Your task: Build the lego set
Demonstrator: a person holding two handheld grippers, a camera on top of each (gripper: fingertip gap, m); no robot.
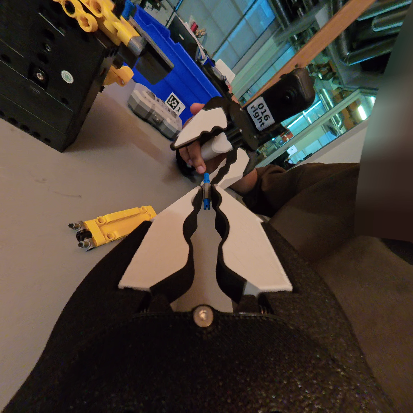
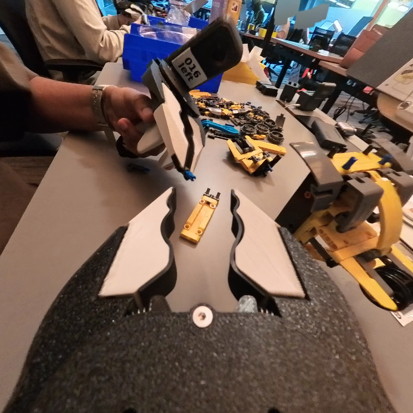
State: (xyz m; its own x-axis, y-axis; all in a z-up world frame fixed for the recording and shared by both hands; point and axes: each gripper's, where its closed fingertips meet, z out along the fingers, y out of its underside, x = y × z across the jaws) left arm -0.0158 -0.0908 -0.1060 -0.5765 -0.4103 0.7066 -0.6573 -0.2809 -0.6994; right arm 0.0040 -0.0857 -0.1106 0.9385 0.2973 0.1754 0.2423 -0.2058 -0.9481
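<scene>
A grey table (image 2: 67, 201) fills the lower left and middle of the right wrist view. On it, at the right edge of the frame, a large yellow and grey brick-built model (image 2: 335, 223) stands against a black box (image 2: 290, 214). A blue bin (image 2: 138, 51) sits at the upper left, and a heap of loose black and yellow parts (image 2: 234, 111) lies in the upper middle.

The left gripper (image 1: 206, 188) has its fingers drawn together and clamped on a small blue pin (image 1: 206, 194) with a grey sleeve round its middle. In the left wrist view the pin's long axis runs almost straight up the frame, in line with the fingers. One blue end pokes out beyond the tips toward the top of the frame, and the other sits in the gap between the fingers. In the right wrist view the same pin hangs at the gripper's tip, clear above the table, pointing toward the lower right.

The right gripper (image 2: 203, 191) has its fingers wide apart and holds nothing. Between them in the centre of its view, a flat yellow panel (image 2: 199, 220) lies on the table. Its long axis slants from lower left to upper right, and its end with small black pins points toward the top of the frame. The fingers appear to be above it, not touching.
</scene>
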